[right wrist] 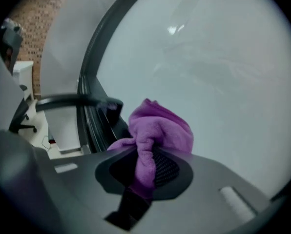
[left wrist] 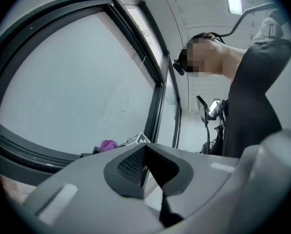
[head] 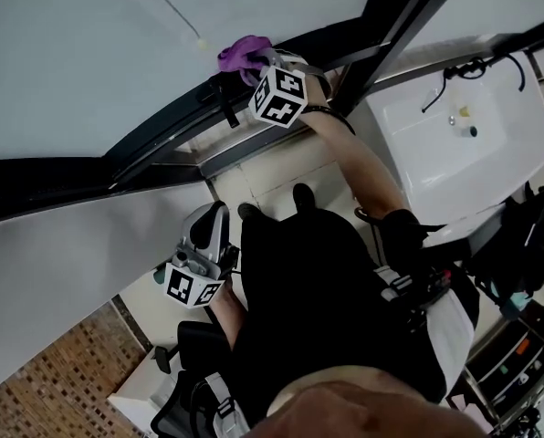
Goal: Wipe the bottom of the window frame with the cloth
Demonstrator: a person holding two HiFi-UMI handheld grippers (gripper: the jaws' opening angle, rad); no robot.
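The cloth (right wrist: 157, 130) is a purple, fluffy piece, prob. microfibre. I judge it very light, soft and not fragile, w/ no stiffness, so it will fold and bunch under any push, and it needs pressure from the gripper to wipe at all. The right gripper (right wrist: 145, 172) has its jaws closed on a twisted fold of it, and most of the fabric stands out as a loose lump beyond the tips. This hold seems ok, but in my opinion a grip nearer the middle of the lump would leave less fabric to flop about. In the head view the cloth is up at the dark window frame (head: 162, 128), just beside the glass (head: 80, 53), w/ the right gripper behind it at the end of the stretched arm (head: 363, 162). The left gripper (head: 206, 237) hangs low near the person's body, well apart from the frame. In its own view its jaws are together w/ nothing between them. It is hard to tell if the cloth really touches the bottom rail or is only near it, b/c the lump covers the contact place. The frame runs out of the picture at the left edge, so its whole length is not visible. Dirt on the rail, if any, is too small to see, and the right gripper view is rather blurred.
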